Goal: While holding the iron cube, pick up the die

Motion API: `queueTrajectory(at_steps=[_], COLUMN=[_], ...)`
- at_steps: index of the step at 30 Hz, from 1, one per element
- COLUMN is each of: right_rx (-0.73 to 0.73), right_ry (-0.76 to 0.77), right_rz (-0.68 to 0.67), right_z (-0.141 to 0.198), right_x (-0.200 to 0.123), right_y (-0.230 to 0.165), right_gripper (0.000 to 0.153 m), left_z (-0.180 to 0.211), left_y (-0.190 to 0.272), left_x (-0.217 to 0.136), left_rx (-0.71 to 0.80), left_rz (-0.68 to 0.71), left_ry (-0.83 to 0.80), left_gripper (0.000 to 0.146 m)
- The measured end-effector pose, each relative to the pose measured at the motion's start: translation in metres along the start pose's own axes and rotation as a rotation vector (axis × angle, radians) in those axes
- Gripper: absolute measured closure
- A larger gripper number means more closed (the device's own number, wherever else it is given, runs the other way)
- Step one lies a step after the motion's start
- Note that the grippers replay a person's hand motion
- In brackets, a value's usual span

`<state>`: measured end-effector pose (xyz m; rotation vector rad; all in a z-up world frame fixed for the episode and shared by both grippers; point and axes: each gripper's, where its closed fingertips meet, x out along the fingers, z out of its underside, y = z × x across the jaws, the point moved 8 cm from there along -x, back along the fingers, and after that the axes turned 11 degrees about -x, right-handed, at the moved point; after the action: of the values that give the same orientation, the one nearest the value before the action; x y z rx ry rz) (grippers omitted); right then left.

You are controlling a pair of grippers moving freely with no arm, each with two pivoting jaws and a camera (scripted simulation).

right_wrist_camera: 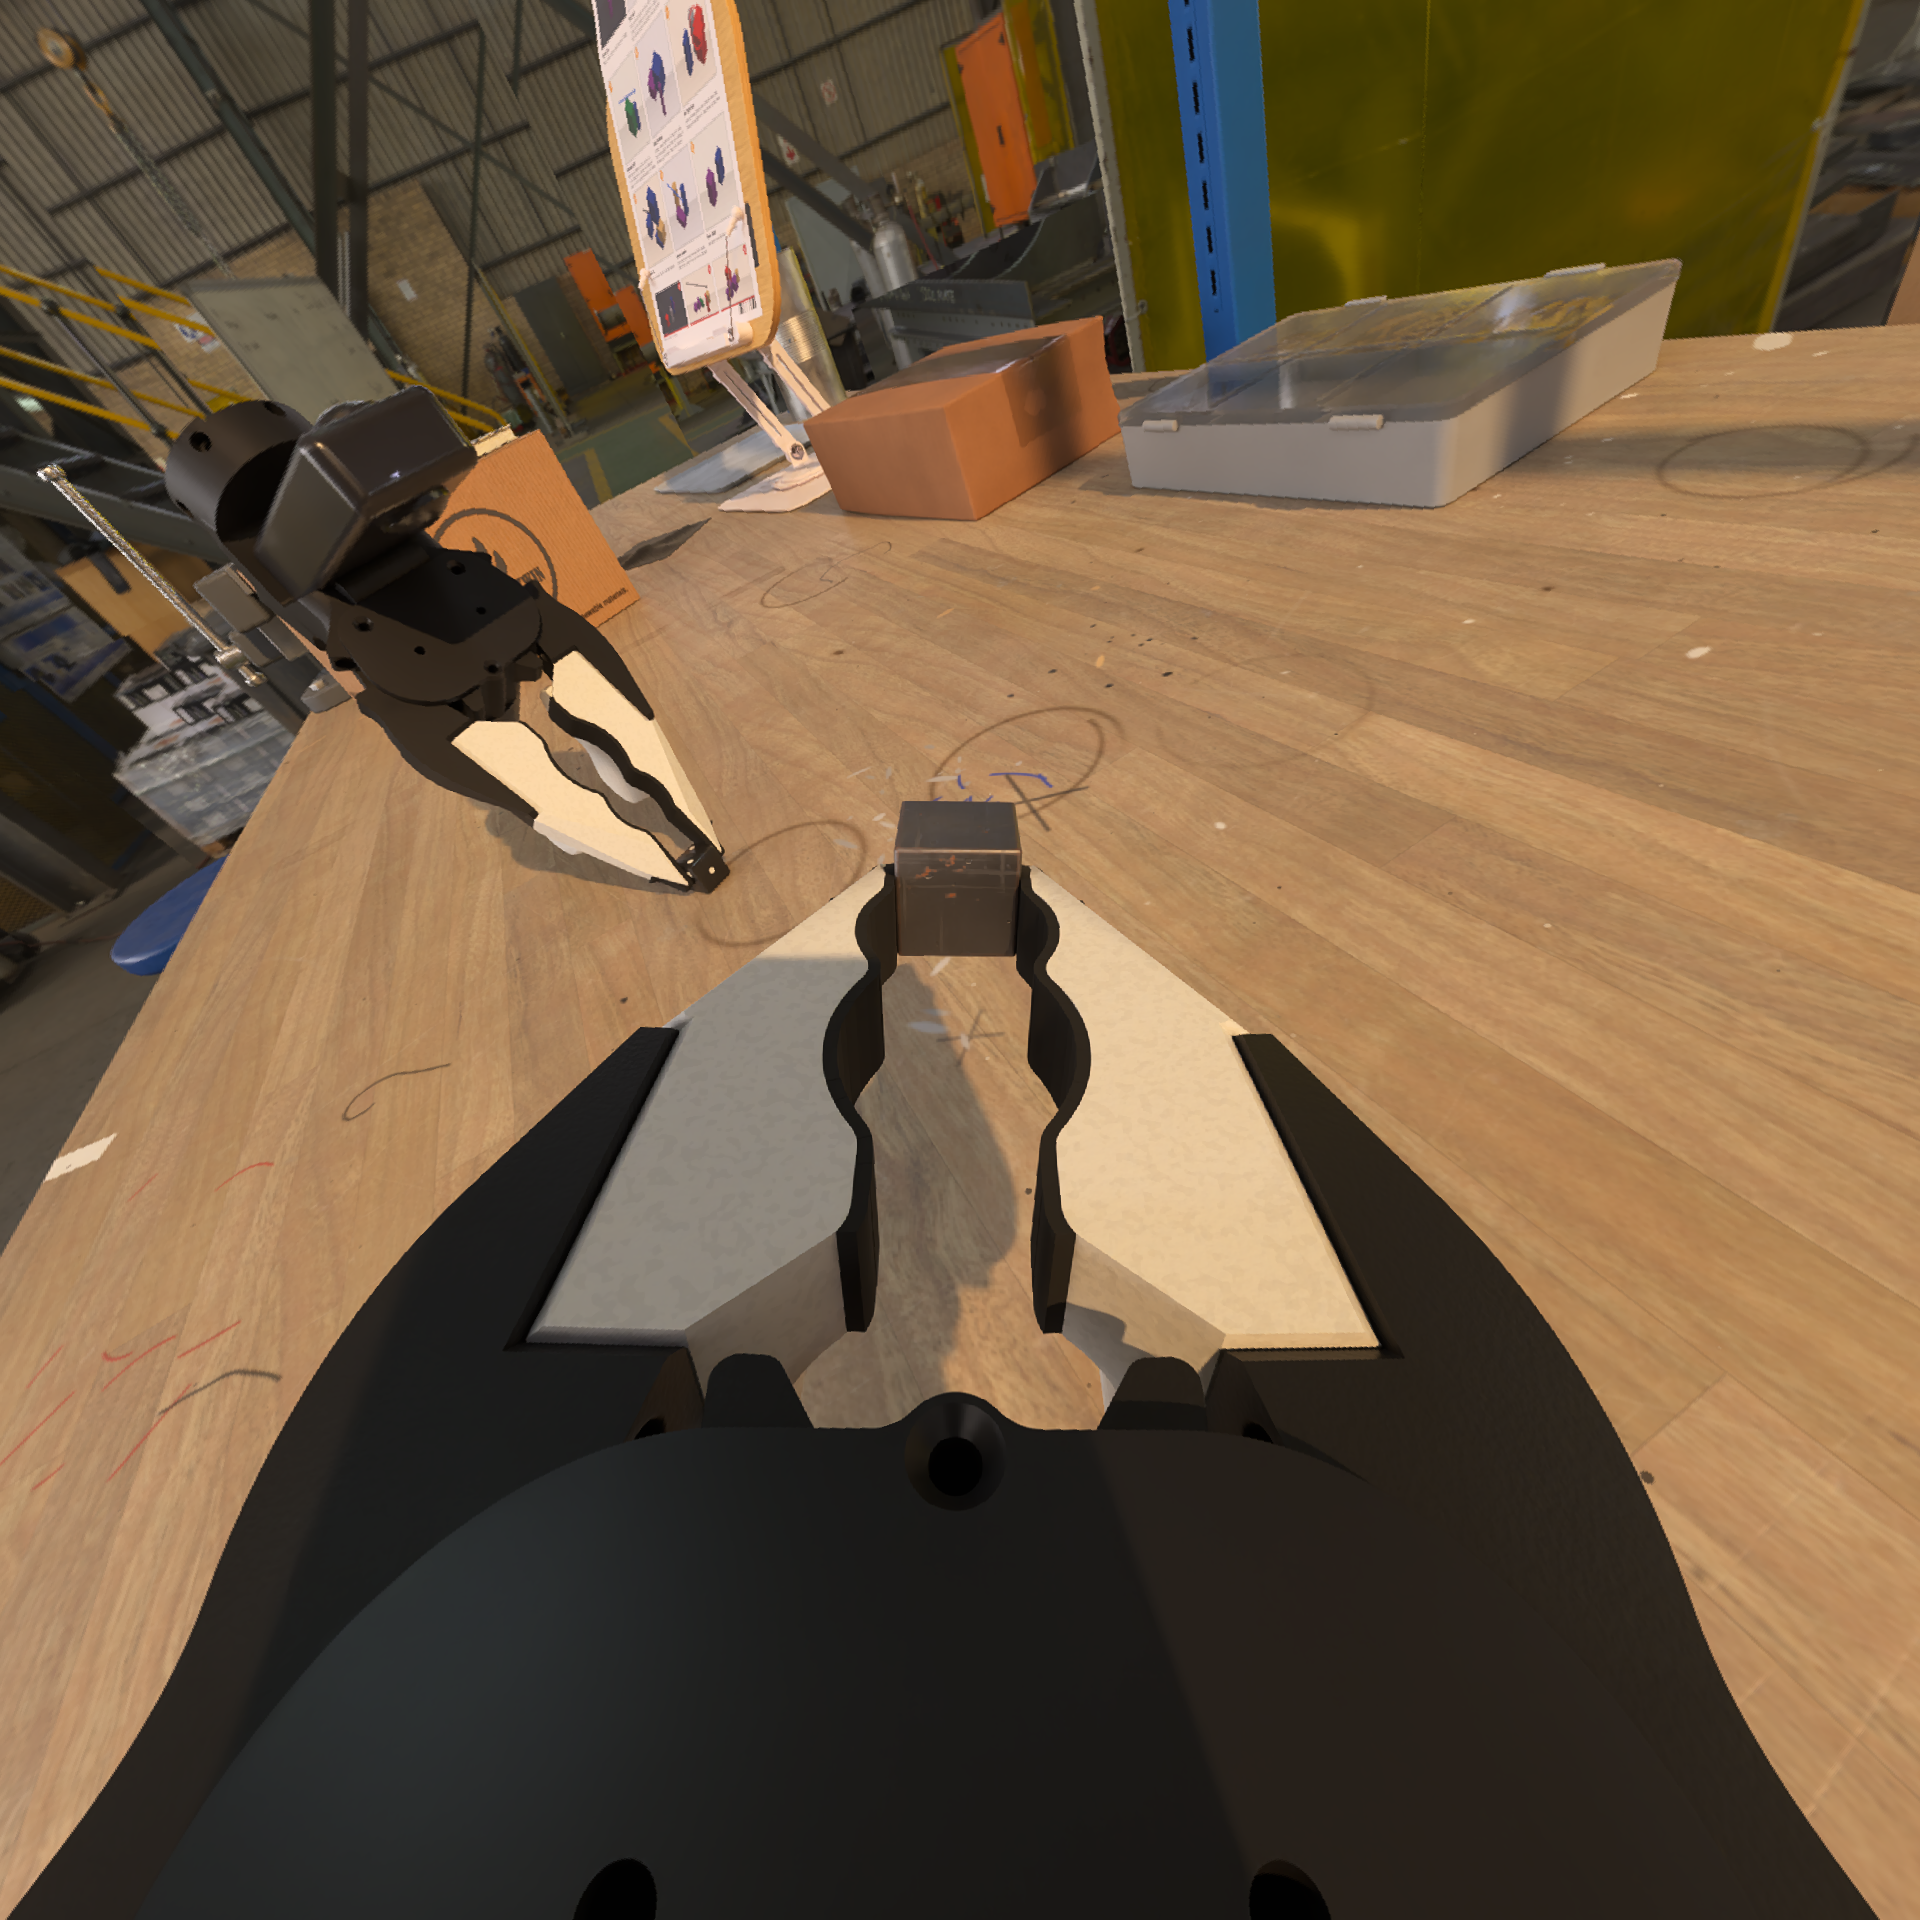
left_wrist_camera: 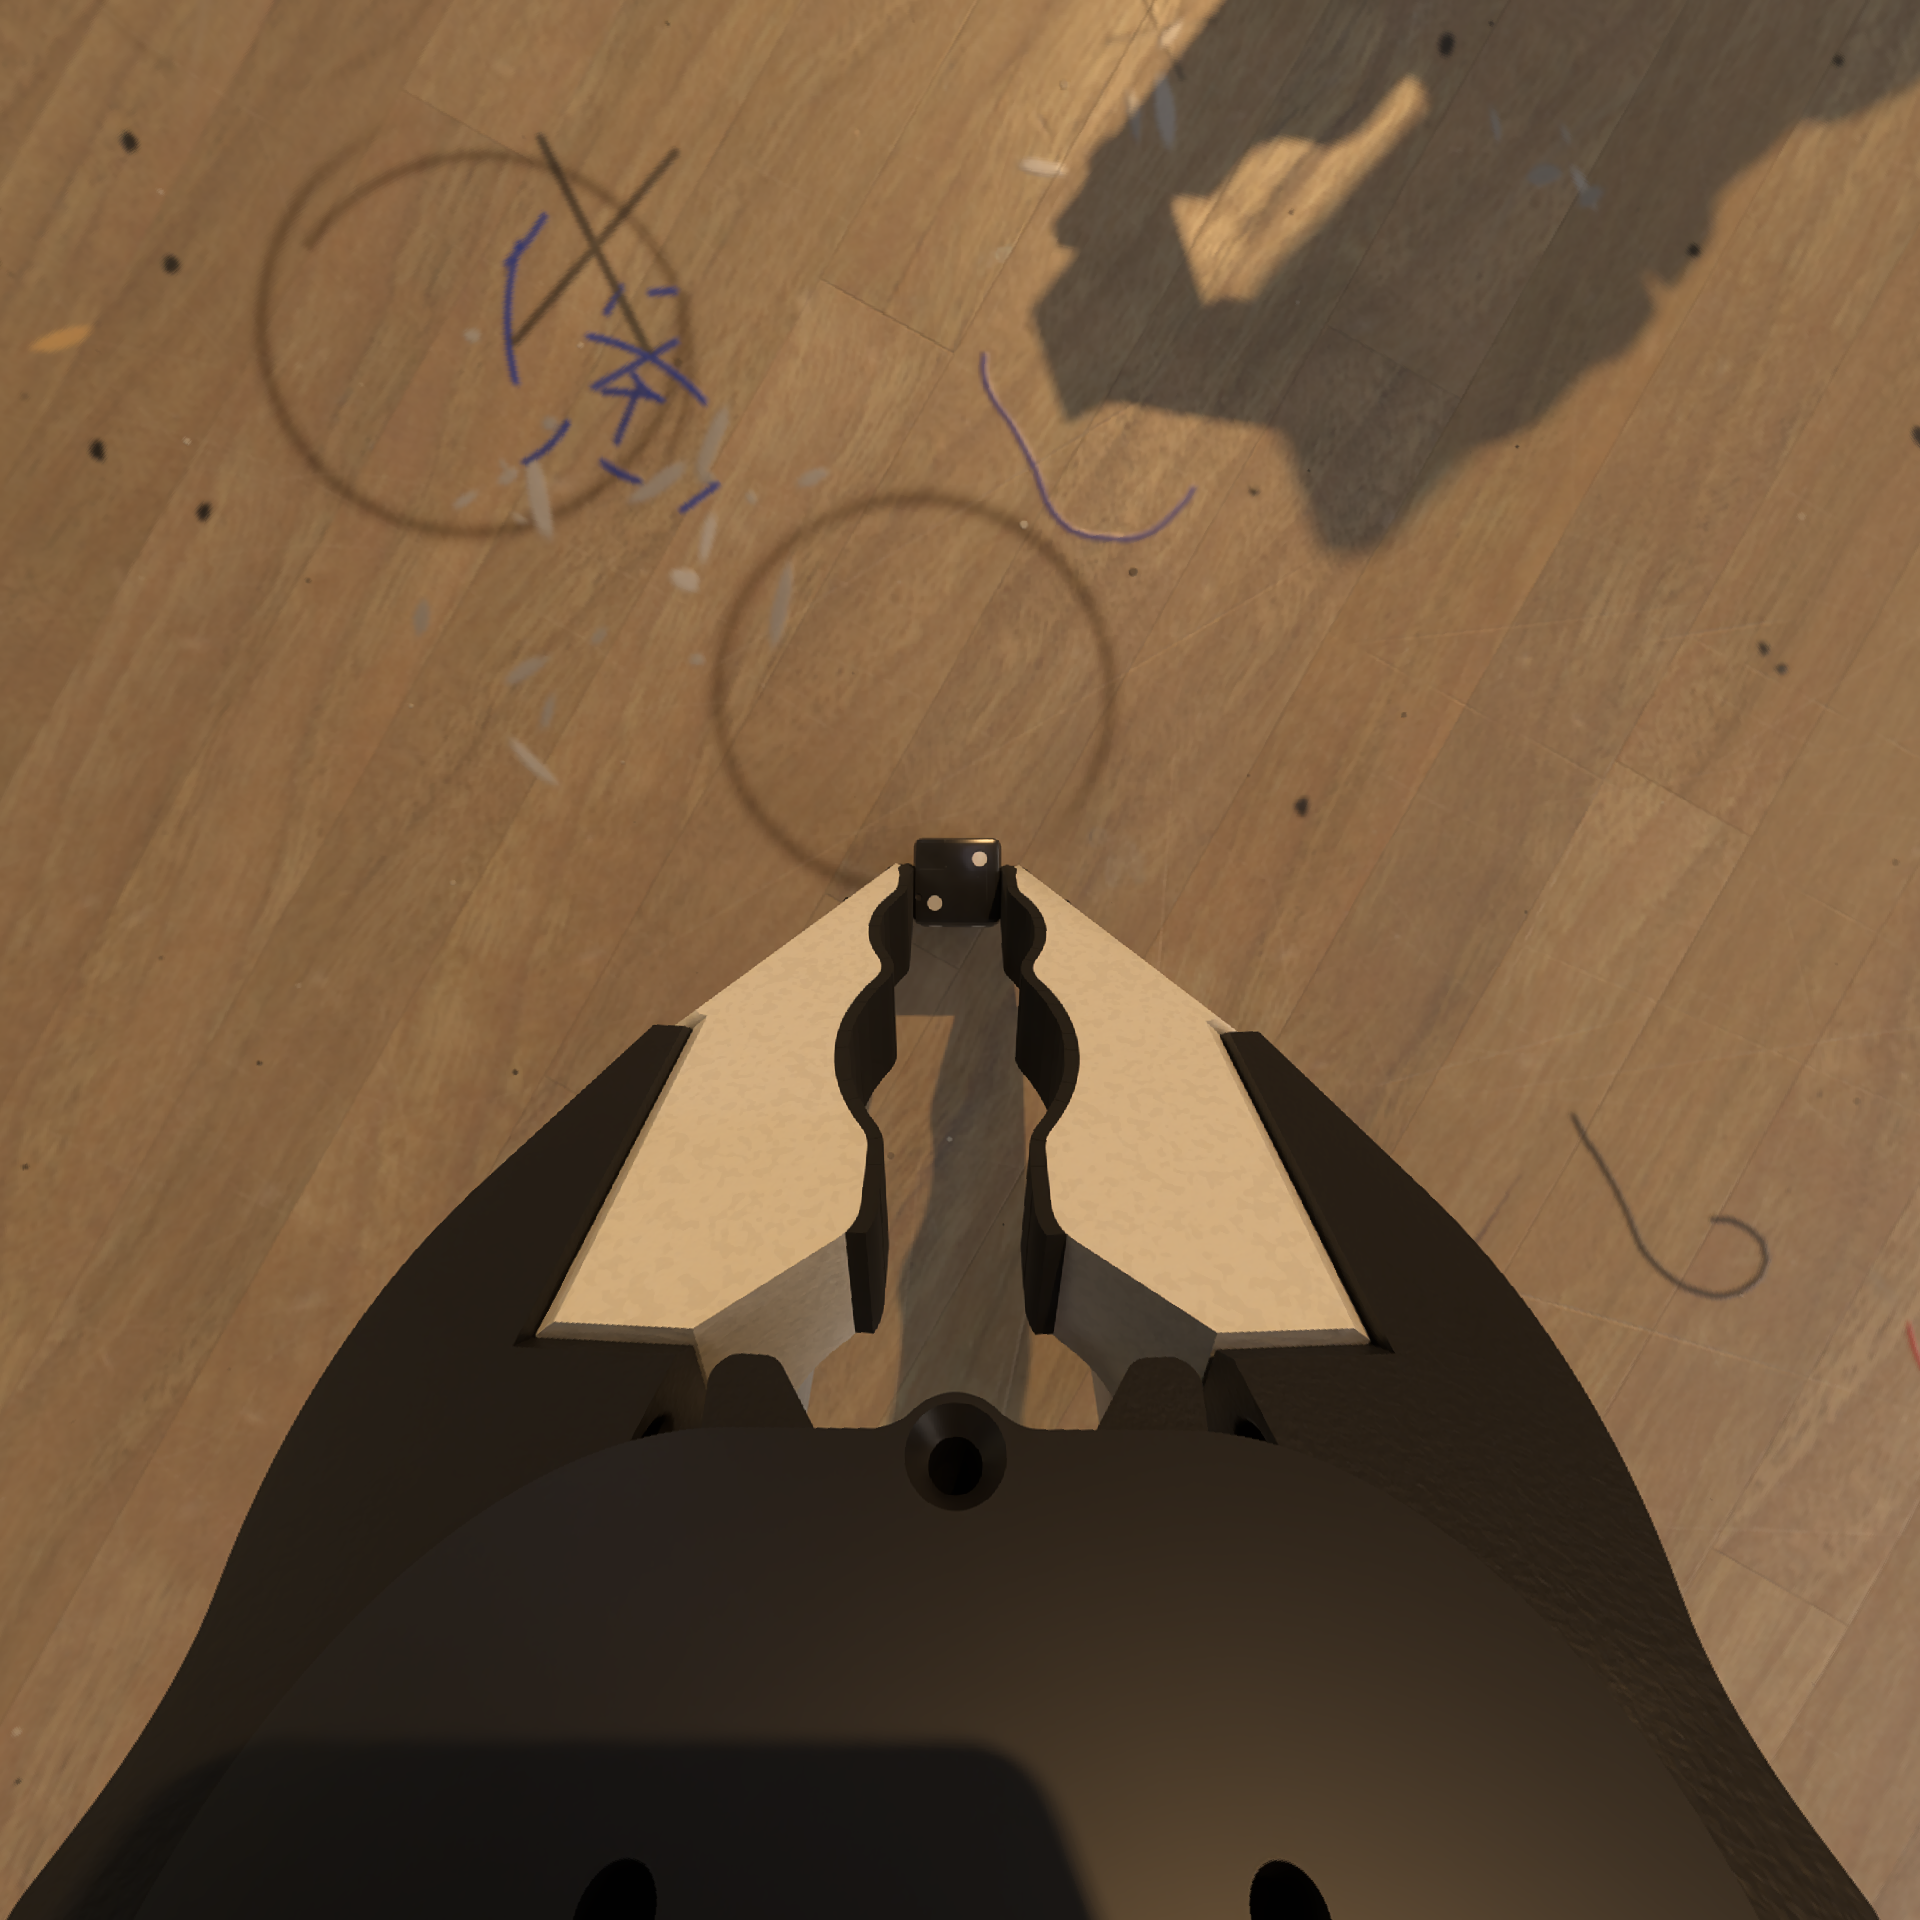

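In the left wrist view my left gripper [left_wrist_camera: 957,883] is shut on a small black die [left_wrist_camera: 957,879] with white pips, held between the fingertips over the wooden table [left_wrist_camera: 1351,831]. In the right wrist view my right gripper [right_wrist_camera: 956,894] is shut on a dull grey iron cube [right_wrist_camera: 956,878], held a little above the table [right_wrist_camera: 1455,831]. The left gripper [right_wrist_camera: 698,871] also shows there, to the left, tilted down with the die [right_wrist_camera: 710,865] at its tips close to the tabletop.
At the table's far side stand an orange-brown box [right_wrist_camera: 961,426], a grey lidded organiser case [right_wrist_camera: 1403,405], a cardboard box [right_wrist_camera: 540,540] and a board with pictures on a stand [right_wrist_camera: 691,177]. The table's left edge [right_wrist_camera: 208,873] is near the left gripper. Pen circles and scribbles mark the wood.
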<state>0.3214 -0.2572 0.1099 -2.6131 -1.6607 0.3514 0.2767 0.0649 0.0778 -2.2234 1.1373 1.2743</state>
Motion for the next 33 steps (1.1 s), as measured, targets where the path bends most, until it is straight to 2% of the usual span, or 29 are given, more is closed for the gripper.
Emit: queueTrajectory(at_steps=[3,7,10,16,33], right_rx=[-0.007,-0.049,-0.056,-0.119,-0.128], right_ry=[0.000,0.013,0.044,0.004,0.017], right_rz=[-0.004,-0.035,-0.080,-0.068,-0.012], right_z=[-0.001,-0.005,-0.009,-0.007,-0.007], right_x=[0.001,0.005,0.010,0.014,0.003], right_y=[-0.002,-0.010,-0.018,-0.023,-0.016], right_gripper=[0.131,0.131,0.131,0.131,0.131], left_z=[-0.005,-0.022,-0.038,-0.057,-0.086], left_y=[0.000,0.007,0.019,0.031,0.051], left_x=[-0.004,-0.015,-0.016,-0.010,0.018], left_rx=[-0.010,-0.040,0.003,0.075,0.209], left_rz=[-0.004,0.045,0.094,0.097,0.108], left_ry=[0.044,0.218,0.319,0.344,0.318], left_gripper=[0.130,0.130,0.130,0.130,0.130])
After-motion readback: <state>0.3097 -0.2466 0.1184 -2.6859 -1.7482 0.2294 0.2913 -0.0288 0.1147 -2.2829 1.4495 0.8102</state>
